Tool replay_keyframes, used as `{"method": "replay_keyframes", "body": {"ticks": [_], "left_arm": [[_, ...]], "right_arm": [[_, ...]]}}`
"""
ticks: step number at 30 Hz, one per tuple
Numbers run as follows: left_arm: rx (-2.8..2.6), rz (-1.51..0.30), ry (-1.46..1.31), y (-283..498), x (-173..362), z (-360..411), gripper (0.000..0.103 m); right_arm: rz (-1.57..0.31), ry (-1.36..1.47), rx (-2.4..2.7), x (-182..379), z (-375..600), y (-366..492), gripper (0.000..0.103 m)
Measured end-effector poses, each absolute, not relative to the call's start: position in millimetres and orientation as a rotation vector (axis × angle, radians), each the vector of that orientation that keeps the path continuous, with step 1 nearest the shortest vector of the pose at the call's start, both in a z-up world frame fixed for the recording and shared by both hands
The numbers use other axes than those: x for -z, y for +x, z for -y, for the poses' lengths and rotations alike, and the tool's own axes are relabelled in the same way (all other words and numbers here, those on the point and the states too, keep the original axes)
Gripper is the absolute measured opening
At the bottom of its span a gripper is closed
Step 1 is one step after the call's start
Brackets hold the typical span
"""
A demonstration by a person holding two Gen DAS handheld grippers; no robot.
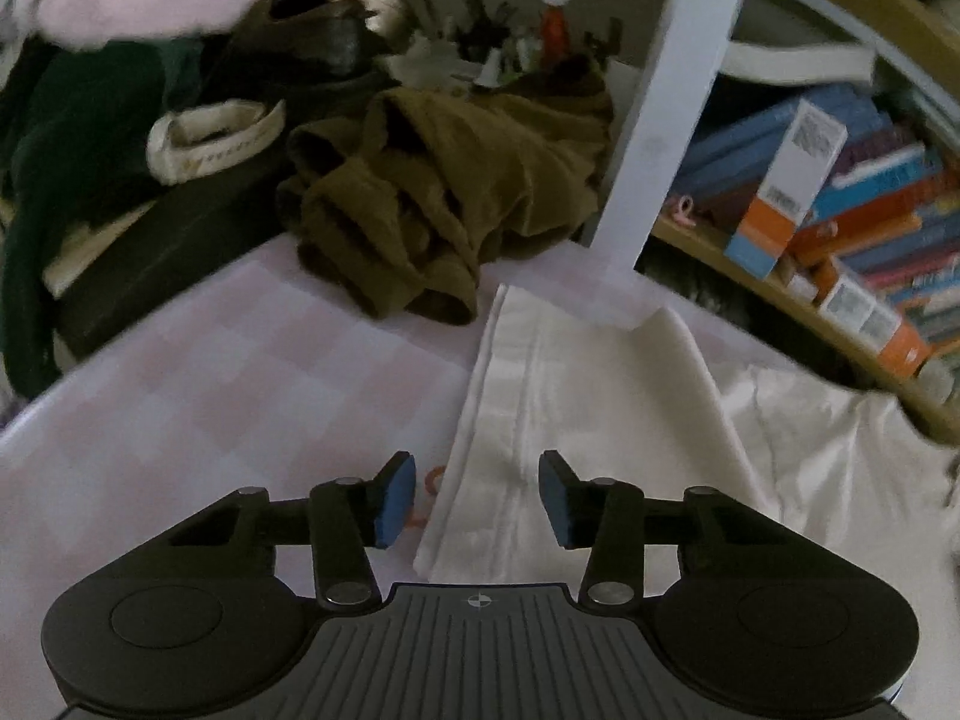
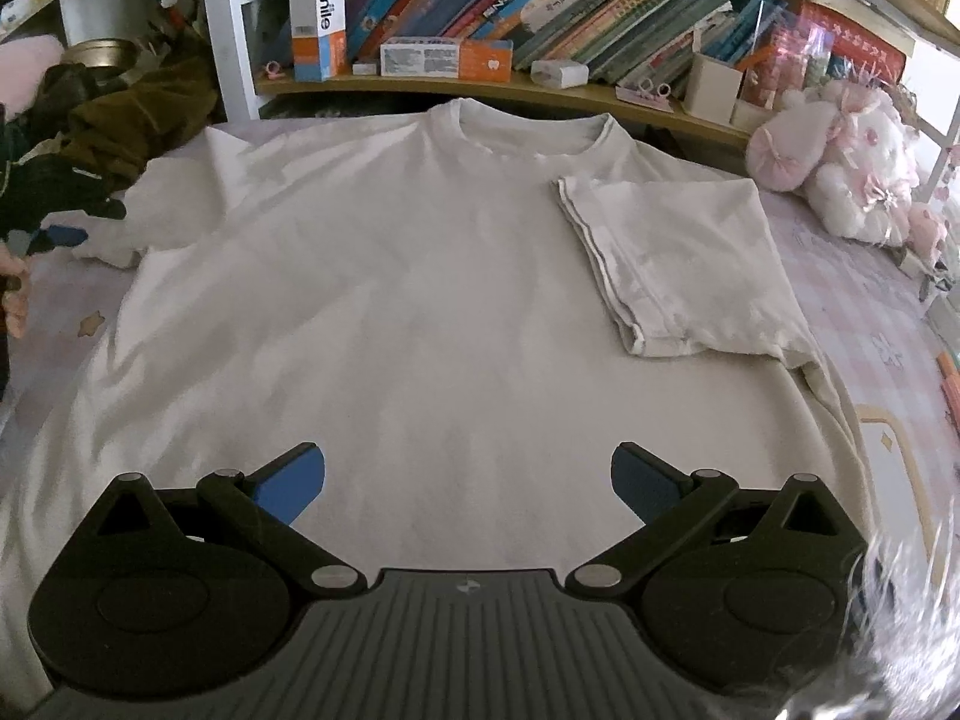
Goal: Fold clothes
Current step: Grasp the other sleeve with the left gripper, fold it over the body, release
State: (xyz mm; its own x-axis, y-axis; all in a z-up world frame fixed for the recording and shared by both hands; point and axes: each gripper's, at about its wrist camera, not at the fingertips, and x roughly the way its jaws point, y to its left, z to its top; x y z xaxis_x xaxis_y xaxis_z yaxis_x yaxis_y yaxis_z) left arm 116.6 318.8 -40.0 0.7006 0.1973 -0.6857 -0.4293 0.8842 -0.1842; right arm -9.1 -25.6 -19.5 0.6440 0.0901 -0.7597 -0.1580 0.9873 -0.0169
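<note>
1. A white T-shirt (image 2: 384,312) lies spread flat across a bed with a pink checked sheet (image 2: 870,300), filling the middle of the right wrist view, its collar toward the top of the frame.
2. One sleeve (image 2: 678,264) is folded inward onto the shirt's body, at centre right of that view; its hemmed edge runs diagonally down the chest.
3. The other sleeve (image 1: 576,396) lies unfolded on the sheet, in the lower middle of the left wrist view.
4. The left claw (image 1: 477,495) is released, its blue pads apart, with the sleeve's hemmed edge showing between them. Whether the pads touch the cloth cannot be told.
5. The right claw (image 2: 468,480) is also released, its jaws spread wide over the shirt's lower body at the bottom of its view, grasping nothing.
6. A crumpled olive-brown garment (image 1: 444,204) sits on the bed just beyond the unfolded sleeve, in the upper middle of the left wrist view. Dark clothes (image 1: 90,168) are heaped at the upper left.
7. A wooden shelf (image 2: 540,93) runs along the top of the right wrist view, packed with leaning books (image 2: 600,6) and a white-and-orange box (image 2: 317,24) standing upright.
8. A pink and white plush toy (image 2: 840,174) rests on the bed at the right edge, near the folded sleeve but apart from it.
9. A person's hand (image 2: 15,300) shows at the far left edge of the right wrist view.
</note>
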Motion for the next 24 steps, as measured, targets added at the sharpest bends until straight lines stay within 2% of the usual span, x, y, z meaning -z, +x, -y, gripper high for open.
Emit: {"method": "replay_keyframes", "body": {"ticks": [1, 2, 4, 5, 8, 12, 16, 19, 20, 21, 24], "left_arm": [[-0.359, -0.718, -0.324, 118.4, 40.6, -316.5, 0.035], [-0.365, -0.724, -0.303, 118.8, 40.9, -314.4, 0.023], [-0.365, -0.730, -0.282, 118.7, 41.4, -311.9, 0.012], [-0.365, -0.730, -0.288, 117.8, 41.4, -311.9, 0.008], [-0.373, -0.727, -0.376, 116.4, 36.8, -317.6, 0.005], [-0.282, -0.575, -0.463, 107.3, 0.5, -301.5, 0.004], [-0.015, -0.514, -0.294, 110.5, -36.6, -227.1, 0.004], [0.202, -0.556, -0.098, 111.8, -26.2, -160.0, 0.007], [0.266, -0.587, -0.028, 112.4, -19.0, -138.5, 0.015], [0.312, -0.641, 0.032, 114.6, -6.9, -121.7, 0.016], [0.266, -0.795, 0.145, 122.4, 25.3, -98.7, 0.032]], "right_arm": [[-0.862, -0.082, -0.140, 19.6, 28.2, -8.9, 0.103], [-0.864, -0.079, -0.139, 19.7, 30.9, -8.7, 0.103], [-0.865, -0.071, -0.143, 20.4, 37.3, -7.0, 0.103], [-0.865, -0.066, -0.146, 21.0, 40.9, -5.8, 0.103], [-0.864, -0.051, -0.157, 22.5, 51.6, -2.1, 0.103], [-0.862, -0.029, -0.166, 25.0, 66.7, 1.9, 0.103], [-0.871, 0.012, -0.157, 29.1, 84.1, 5.9, 0.103], [-0.874, 0.042, -0.148, 31.8, 93.4, 7.5, 0.103], [-0.876, 0.050, -0.147, 32.7, 95.9, 7.8, 0.103], [-0.878, 0.057, -0.147, 33.5, 98.3, 8.1, 0.103], [-0.880, 0.069, -0.142, 34.8, 103.7, 7.6, 0.103]]}}
